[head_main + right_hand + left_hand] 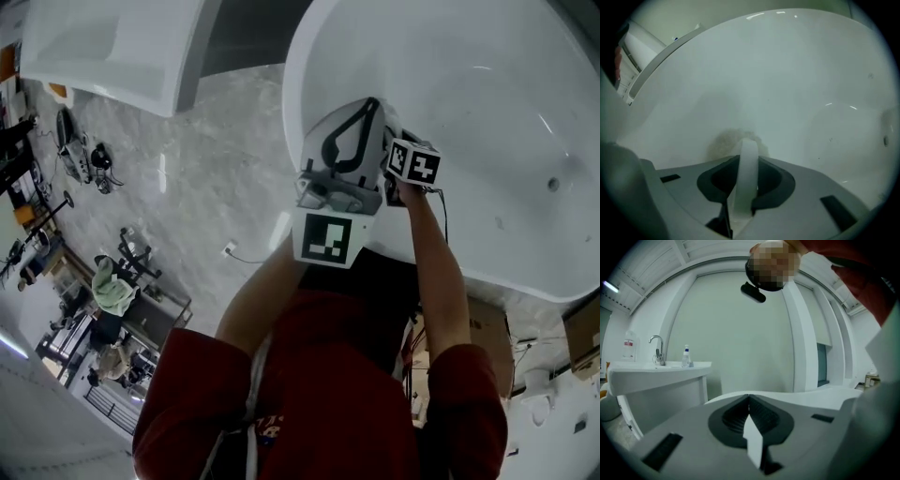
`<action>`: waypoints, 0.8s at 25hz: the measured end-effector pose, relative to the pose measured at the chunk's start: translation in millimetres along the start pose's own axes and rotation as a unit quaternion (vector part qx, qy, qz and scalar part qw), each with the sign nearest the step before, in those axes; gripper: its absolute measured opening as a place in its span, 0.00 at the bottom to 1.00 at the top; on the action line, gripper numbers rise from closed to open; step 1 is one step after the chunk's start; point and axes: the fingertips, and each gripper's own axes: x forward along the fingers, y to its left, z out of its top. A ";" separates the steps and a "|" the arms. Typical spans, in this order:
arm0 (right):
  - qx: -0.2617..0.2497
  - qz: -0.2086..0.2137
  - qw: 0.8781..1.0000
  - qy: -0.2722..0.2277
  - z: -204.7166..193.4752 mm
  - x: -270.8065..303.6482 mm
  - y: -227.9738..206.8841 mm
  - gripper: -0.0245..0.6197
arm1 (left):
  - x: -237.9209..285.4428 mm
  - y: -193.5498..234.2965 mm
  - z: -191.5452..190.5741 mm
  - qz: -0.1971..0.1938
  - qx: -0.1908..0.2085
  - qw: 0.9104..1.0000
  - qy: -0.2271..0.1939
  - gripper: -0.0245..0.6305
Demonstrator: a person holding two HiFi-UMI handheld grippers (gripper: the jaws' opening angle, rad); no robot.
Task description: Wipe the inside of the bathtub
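Left tool (749,398) clenched empty; right tool (748,160) grips white handle (746,185), pad (723,143) perhaps touching bathtub (797,84).

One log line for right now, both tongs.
left tongs shut, aimed at room | right tongs shut on scrubber | tan pad at bathtub inner wall

Faucet (657,348), soap bottle (686,357) on washbasin (656,373); grey marble floor (206,169); cardboard box (489,328).
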 end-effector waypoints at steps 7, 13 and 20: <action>0.022 -0.010 1.000 -0.007 -6.7 40.1 -58.2 0.19 | 32.3 -10.6 -47.2 0.004 -0.018 1.000 0.007 0.06; 0.040 -0.031 0.999 0.001 -24.6 76.2 -123.2 0.19 | 54.5 -32.4 -90.4 0.001 -0.026 0.999 0.023 0.06; 0.068 -0.049 0.997 -0.003 -36.2 107.2 -186.9 0.19 | 83.7 -58.5 -133.5 -0.008 -0.020 0.999 0.036 0.06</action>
